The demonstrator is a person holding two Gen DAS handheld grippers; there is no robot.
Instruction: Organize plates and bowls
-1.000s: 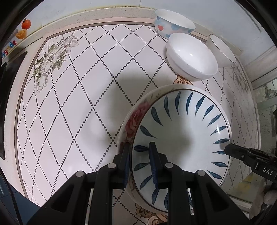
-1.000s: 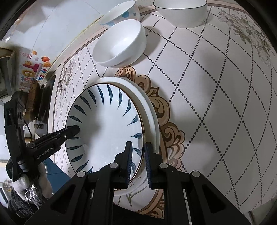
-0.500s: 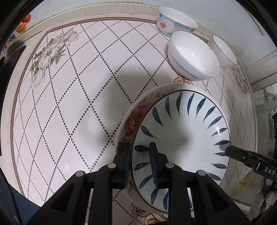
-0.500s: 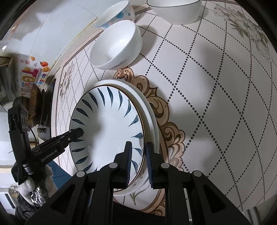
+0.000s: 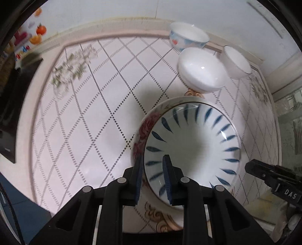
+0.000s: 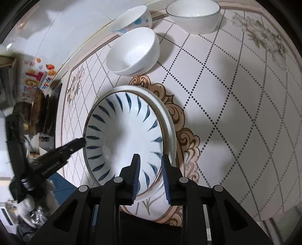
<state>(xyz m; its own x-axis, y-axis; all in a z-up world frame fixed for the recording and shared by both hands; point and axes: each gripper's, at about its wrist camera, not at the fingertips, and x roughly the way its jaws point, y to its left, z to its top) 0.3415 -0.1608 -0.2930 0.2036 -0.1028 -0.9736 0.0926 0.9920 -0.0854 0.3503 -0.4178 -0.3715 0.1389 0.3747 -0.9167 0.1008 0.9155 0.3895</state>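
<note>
A blue-leaf plate [image 5: 194, 148] lies nested in a larger rose-patterned plate [image 5: 145, 128] on the tiled table. My left gripper [image 5: 152, 162] straddles the blue-leaf plate's near rim, jaws slightly apart around it. My right gripper [image 6: 149, 160] straddles the opposite rim of the same plate [image 6: 120, 135], jaws parted wider; the rose plate's rim [image 6: 169, 132] shows beside it. A plain white bowl [image 5: 202, 69], a blue-and-red spotted bowl [image 5: 186, 39] and a dark-rimmed white bowl [image 5: 236, 64] stand behind the plates.
The table [image 5: 85, 116] has a dotted diamond pattern and a raised border near the wall. The same three bowls show in the right wrist view: white [image 6: 134, 50], spotted [image 6: 132, 18], dark-rimmed [image 6: 194, 17]. Dark clutter [image 6: 43, 113] sits off the table's left end.
Both grippers' jaws have parted a little on the blue-leaf plate's rim, the right one more. The left view has shifted and blurred slightly. The plates stay nested.
</note>
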